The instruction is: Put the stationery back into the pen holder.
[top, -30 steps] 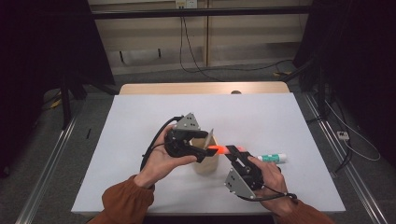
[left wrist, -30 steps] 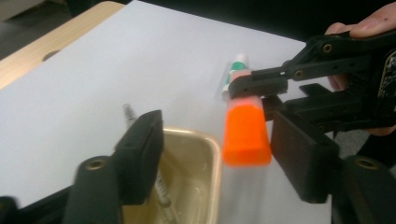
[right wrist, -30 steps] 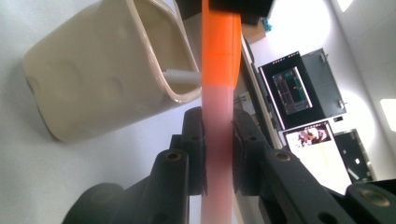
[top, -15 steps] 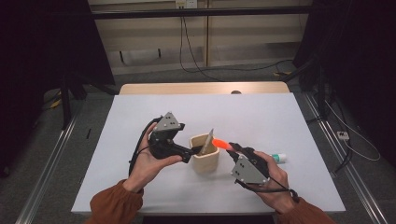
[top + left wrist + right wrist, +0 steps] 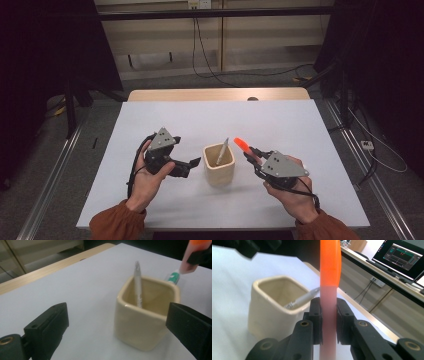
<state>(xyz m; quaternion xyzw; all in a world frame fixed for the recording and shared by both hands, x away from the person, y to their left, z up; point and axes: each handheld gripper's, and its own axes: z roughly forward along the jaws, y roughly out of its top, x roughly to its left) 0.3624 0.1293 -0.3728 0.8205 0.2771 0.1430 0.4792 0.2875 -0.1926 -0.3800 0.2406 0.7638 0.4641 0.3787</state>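
Observation:
A cream square cup (image 5: 219, 163) stands mid-table with a silver pen (image 5: 223, 150) leaning inside it. My left gripper (image 5: 191, 165) sits just left of the cup, apart from it. Its jaws have just been opening and stand open with nothing between them. In the left gripper view the cup (image 5: 147, 315) and pen (image 5: 138, 285) lie ahead of the wide jaws. My right gripper (image 5: 251, 155), right of the cup, is shut on an orange-capped pink marker (image 5: 241, 143). The marker (image 5: 329, 265) rises upright between the pads, beside the cup (image 5: 274, 312).
The white table (image 5: 300, 130) has a wooden strip (image 5: 215, 94) along its far edge. A green-and-white tube (image 5: 173, 277) lies on the table behind the cup. Metal rails and floor cables flank the table. A lit monitor (image 5: 402, 255) stands on a desk off to the side.
My left gripper has drawn back to the left from the cup with wider jaws, and the silver pen stays leaning in the cup. The right gripper has shifted slightly right with the marker.

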